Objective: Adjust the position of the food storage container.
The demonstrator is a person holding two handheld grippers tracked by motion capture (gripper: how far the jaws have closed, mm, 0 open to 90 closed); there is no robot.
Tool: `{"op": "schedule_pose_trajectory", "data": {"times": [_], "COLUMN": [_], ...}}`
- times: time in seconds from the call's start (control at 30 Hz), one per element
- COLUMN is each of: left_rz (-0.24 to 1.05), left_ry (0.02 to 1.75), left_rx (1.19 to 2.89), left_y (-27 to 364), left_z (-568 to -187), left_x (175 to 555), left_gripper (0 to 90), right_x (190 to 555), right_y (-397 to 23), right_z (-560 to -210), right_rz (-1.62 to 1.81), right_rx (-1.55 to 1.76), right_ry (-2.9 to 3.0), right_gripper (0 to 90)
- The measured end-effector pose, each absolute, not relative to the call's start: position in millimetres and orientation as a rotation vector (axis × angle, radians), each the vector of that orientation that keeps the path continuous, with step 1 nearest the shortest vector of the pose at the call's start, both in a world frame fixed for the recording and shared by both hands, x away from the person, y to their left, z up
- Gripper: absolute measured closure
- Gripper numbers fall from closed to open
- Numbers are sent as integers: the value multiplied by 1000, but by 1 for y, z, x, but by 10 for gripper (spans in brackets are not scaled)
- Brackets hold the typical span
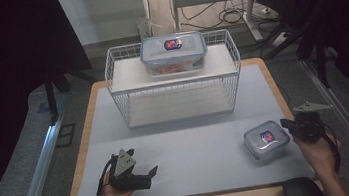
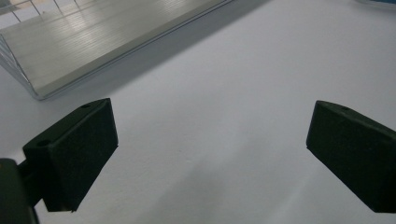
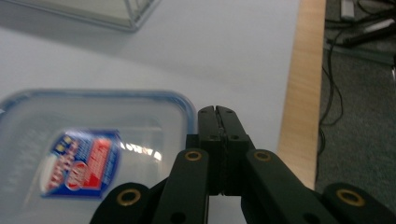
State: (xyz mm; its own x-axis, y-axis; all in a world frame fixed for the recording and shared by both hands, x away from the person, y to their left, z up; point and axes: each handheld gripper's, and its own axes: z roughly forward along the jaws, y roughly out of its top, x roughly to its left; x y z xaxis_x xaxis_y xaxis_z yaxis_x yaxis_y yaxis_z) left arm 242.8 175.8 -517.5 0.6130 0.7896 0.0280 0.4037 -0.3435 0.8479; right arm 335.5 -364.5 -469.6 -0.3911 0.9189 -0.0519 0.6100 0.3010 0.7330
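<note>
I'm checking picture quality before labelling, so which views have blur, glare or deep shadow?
High view: dim, with black surroundings, though the small container reads clearly. Left gripper view: sharp, with glare on the wire rack shelf and a soft shadow beside it. Right gripper view: the container's label is smeared with blur, while the right gripper is sharp.
</note>
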Motion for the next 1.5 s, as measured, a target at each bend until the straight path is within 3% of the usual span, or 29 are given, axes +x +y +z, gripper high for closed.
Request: {"op": "schedule_pose_trajectory", "data": {"times": [0.5,1.5], "left_rz": [558,540], "left_ry": [947,952], "left_rx": [1966,1983], "left_y": [175,173], "left_z": [-518,-517], "left_x": [243,243], "left_gripper": [21,23], "right_x": [310,294], "right_y": [-370,-266], "right_z": [-482,-491], "right_rz": [891,1040], "right_rx": [1449,1181], "right_ry": [2135,2497], "right_gripper": [898,898]}}
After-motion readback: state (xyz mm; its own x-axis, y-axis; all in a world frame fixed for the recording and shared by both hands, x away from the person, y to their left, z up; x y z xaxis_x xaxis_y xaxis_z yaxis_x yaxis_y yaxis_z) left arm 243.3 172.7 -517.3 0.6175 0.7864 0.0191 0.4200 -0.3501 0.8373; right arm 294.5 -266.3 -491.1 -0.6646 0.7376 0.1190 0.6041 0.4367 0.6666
